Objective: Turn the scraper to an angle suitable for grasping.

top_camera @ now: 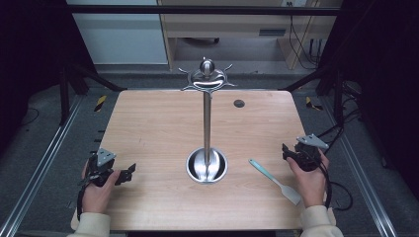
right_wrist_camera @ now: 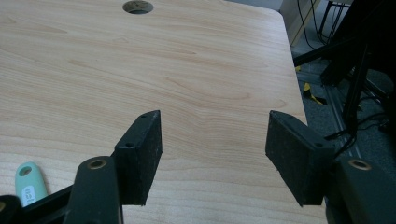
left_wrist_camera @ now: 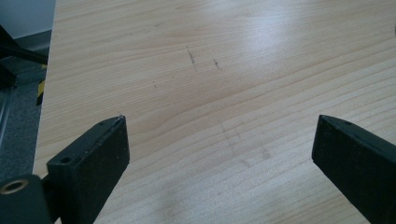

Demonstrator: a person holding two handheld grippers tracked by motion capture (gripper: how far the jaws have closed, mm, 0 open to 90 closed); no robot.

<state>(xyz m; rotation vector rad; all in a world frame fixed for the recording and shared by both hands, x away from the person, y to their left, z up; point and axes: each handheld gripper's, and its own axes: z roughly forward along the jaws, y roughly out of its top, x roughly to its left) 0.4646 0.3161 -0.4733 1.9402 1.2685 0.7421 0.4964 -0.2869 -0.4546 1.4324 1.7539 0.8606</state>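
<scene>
A steel utensil stand [top_camera: 207,113] rises from a round base [top_camera: 207,165] in the middle of the wooden table [top_camera: 148,128], with curved hooks around a knob at its top [top_camera: 207,74]. A spatula with a mint-green handle [top_camera: 272,175] lies on the table right of the base; the handle's end [right_wrist_camera: 29,183] is at the lower left of the right gripper view. My left gripper [top_camera: 126,174] rests at the table's left front edge, jaws wide open over bare wood [left_wrist_camera: 219,140]. My right gripper [top_camera: 289,152] is held at the right edge beside the spatula, jaws open with nothing between them [right_wrist_camera: 215,149].
A round cable hole [top_camera: 239,103] sits in the table's far right part, also seen in the right gripper view [right_wrist_camera: 138,6]. Black frame rails and cables [top_camera: 336,123] run along the table's right side. A wooden cabinet [top_camera: 232,29] stands beyond the far edge.
</scene>
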